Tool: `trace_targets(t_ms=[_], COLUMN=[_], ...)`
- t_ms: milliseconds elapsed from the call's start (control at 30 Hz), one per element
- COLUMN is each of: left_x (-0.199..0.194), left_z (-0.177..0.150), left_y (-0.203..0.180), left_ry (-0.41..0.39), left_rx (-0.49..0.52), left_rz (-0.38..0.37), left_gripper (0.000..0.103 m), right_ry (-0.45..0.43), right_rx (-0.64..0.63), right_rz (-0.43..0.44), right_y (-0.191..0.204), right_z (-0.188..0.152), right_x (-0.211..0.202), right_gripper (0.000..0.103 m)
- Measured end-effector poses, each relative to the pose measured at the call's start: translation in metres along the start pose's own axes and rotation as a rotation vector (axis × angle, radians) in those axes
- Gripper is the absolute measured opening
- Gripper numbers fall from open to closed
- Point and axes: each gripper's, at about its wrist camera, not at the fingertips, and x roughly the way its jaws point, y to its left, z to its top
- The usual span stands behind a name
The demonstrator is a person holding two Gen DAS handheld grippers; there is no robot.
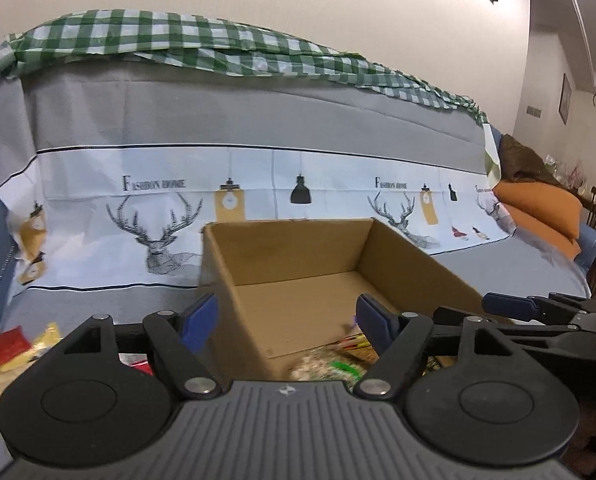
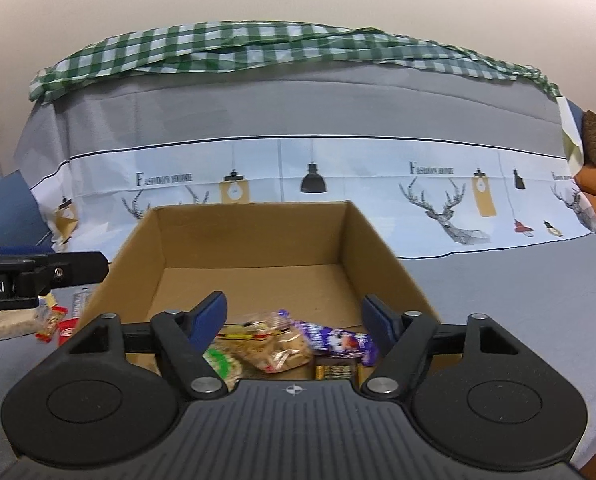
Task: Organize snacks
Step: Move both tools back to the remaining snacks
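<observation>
An open cardboard box [image 2: 254,236] stands on a grey-covered sofa seat. Inside its near end lie several snacks: a clear packet of biscuits [image 2: 276,346], a purple wrapper [image 2: 337,338], a green-printed packet [image 2: 218,364] and a dark pack [image 2: 335,368]. My right gripper [image 2: 294,320] is open above them, its blue pads not touching anything. My left gripper [image 1: 286,318] is open too, straddling the box's left wall [image 1: 234,320] with nothing gripped. More snacks [image 1: 14,348] lie on the seat left of the box.
The sofa back wears a grey sheet with deer prints [image 1: 158,236] and a green checked cloth [image 1: 178,40] on top. Orange cushions [image 1: 537,208] sit at the right end. The far half of the box floor [image 2: 254,284] is bare.
</observation>
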Motion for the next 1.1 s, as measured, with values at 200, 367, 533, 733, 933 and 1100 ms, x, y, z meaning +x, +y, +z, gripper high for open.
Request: trace_targets(t_ms=[200,367,533,733,933,1100], left_x=[-0.010,-0.040,-0.055,-0.039,-0.014,0.008], left_z=[0.000,-0.001,-0.004,-0.011,-0.022,-0.032], left_y=[0.050,0.076,0.100,0.145,0.178,0.184], left_ry=[0.104,0.071,0.045,0.135,0.231,0.307], left_rx=[-0.100,-0.086,-0.081,-0.082,-0.062,-0.022], left_rz=[-0.051,-0.061,0.007,0.135,0.193,0.254], left_gripper=[0.041,0.038,0.038,0.038,0.038,0.042], right_ry=[0.019,0.022,0.039,0.053,0.060,0.065], right_rx=[0.002,-0.007,-0.018,-0.086,-0.179,-0.240], right_rz=[0.114,0.189,0.259,0.342,0.406,0.452], right_y=[0.025,0.047,0.069,0.112,0.155,0.185], right_z=[-0.002,-0.001,-0.002,-0.009,-0.021,-0.035], right_x=[-0.005,-0.009,-0.012,-0.013,-0.010,0.001], right_gripper=[0.027,0.026,0.027,0.027,0.027,0.029])
